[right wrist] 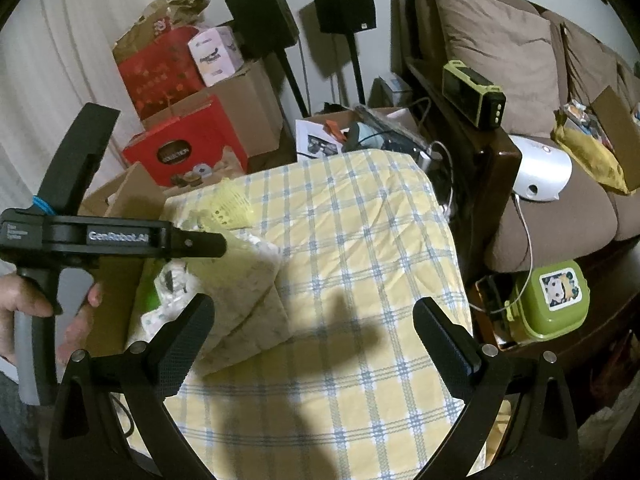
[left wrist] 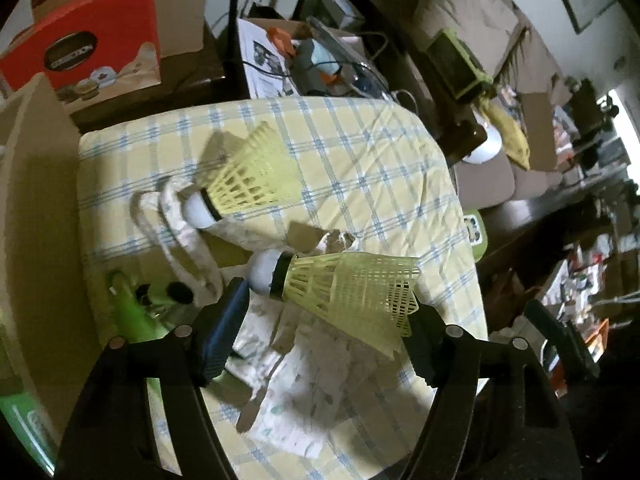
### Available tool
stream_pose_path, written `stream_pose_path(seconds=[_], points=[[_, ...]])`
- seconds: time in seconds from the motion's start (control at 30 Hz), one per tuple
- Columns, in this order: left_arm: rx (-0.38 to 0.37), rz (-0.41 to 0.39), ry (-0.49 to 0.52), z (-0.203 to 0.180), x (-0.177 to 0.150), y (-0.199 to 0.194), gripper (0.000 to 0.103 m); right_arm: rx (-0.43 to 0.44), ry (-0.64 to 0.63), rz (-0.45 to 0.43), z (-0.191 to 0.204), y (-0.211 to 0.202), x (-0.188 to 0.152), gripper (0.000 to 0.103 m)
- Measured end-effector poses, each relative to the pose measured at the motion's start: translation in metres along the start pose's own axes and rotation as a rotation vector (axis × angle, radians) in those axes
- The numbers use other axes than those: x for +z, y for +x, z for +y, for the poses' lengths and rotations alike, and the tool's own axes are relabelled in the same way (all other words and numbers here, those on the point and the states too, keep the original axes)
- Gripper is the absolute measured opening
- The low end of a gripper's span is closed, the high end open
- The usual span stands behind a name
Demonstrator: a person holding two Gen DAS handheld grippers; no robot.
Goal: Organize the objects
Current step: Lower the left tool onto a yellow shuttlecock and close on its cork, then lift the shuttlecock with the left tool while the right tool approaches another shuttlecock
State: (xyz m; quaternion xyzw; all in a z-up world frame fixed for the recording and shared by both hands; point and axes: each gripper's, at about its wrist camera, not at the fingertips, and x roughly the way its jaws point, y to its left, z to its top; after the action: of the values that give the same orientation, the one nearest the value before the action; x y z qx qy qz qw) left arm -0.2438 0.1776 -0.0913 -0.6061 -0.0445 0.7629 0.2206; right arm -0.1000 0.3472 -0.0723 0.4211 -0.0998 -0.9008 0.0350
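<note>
My left gripper (left wrist: 328, 294) is shut on a yellow plastic shuttlecock (left wrist: 344, 288), held lengthwise above the bag. Its white cork rests against the left pad (left wrist: 224, 332) and the rim of its skirt against the right pad. A second yellow shuttlecock (left wrist: 248, 180) lies on a white floral fabric bag (left wrist: 320, 380) with two handles, on the yellow checked cloth (left wrist: 360, 152). In the right wrist view a hand holds the left gripper (right wrist: 220, 246) over the bag (right wrist: 248, 304). My right gripper (right wrist: 314, 304) hangs open over the checked cloth (right wrist: 360, 240) with nothing between its fingers.
A cardboard box (left wrist: 36, 200) stands against the cloth's left side, with a red box (left wrist: 92, 40) behind it. A green item (left wrist: 128, 308) lies beside the bag. On the right are a brown sofa (right wrist: 500, 40), a green lidded container (right wrist: 556, 300) and cables.
</note>
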Motion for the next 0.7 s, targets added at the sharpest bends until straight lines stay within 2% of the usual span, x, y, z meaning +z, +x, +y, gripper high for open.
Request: stream_pose_path(seconds=[0.4,0.7], points=[[-0.032,-0.106,-0.040,0.009,-0.006,-0.066,0.069,0.015,-0.024,-0.019,0.018,-0.008,0.018,0.101],[-0.007,-0.175,-0.059,0.019,-0.018,-0.116,0.069,0.030,-0.061,-0.032,0.037,-0.009,0.036,0.101]])
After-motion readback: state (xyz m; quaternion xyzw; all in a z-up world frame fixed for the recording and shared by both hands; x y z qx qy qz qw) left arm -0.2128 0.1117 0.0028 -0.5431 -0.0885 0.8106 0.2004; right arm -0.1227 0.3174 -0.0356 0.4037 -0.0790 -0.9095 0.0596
